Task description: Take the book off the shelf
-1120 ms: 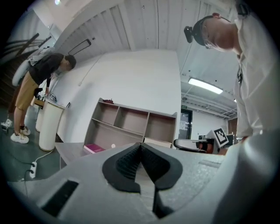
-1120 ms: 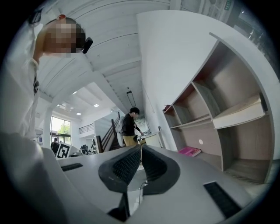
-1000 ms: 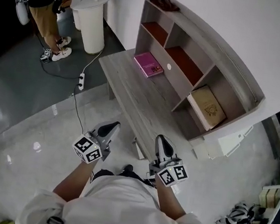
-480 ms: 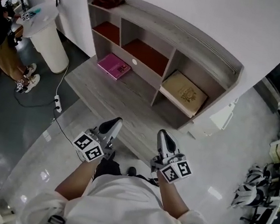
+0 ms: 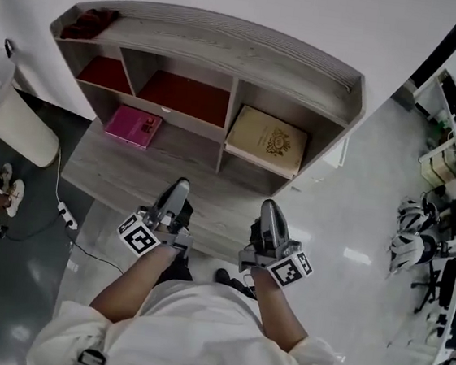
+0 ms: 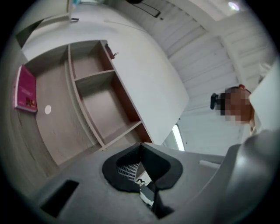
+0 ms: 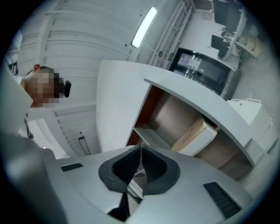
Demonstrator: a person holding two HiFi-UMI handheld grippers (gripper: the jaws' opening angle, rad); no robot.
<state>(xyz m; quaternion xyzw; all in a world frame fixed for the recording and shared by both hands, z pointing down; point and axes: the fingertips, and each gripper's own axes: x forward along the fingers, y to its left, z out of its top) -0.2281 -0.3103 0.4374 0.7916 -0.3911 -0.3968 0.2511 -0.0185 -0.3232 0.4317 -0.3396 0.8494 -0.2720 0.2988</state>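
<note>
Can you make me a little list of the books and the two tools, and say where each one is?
shelf: grey wood with open compartments, standing on the desk
tan book: inside the shelf's right-hand compartment, nothing touching it
pink book: lying on the desk, on the left side
left tool: shut, holding nothing, over the desk's near edge
right tool: shut, holding nothing, apart from the tan book
job so far: book not yet taken off the shelf
</note>
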